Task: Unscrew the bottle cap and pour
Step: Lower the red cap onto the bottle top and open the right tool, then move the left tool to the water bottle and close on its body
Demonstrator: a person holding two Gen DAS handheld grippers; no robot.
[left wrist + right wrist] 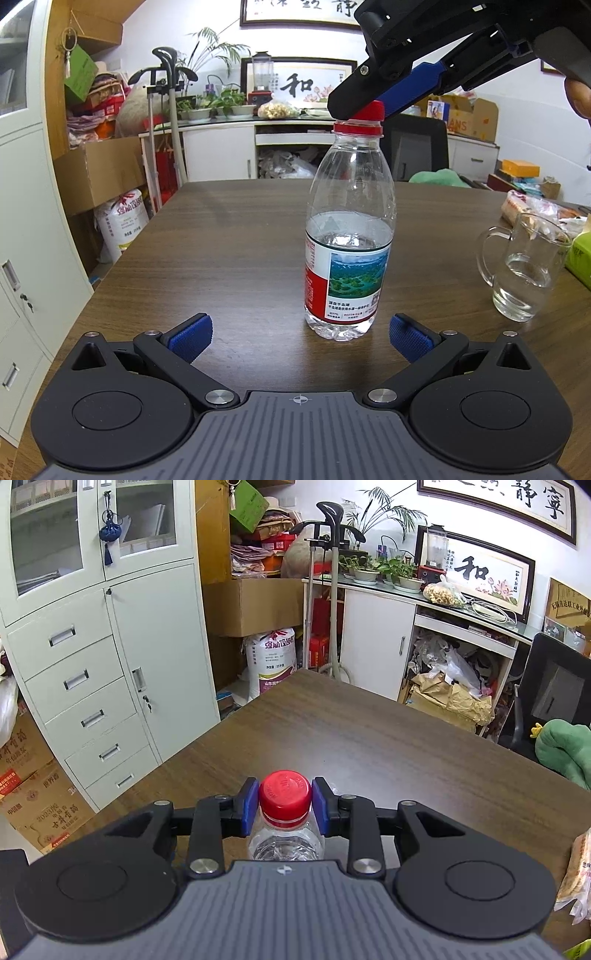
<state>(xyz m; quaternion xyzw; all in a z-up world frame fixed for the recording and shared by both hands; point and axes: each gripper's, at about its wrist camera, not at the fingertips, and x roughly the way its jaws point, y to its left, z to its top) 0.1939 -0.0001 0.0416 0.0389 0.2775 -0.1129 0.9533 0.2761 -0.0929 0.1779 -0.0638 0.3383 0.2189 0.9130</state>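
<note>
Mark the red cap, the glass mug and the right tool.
red cap [284, 794], right wrist view, on its top face.
glass mug [524, 266], left wrist view, on its wall.
right tool [284, 805], right wrist view, midway between its fingertips.

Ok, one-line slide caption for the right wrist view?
Right gripper closed on the red cap of the upright water bottle on the wooden table.
</note>
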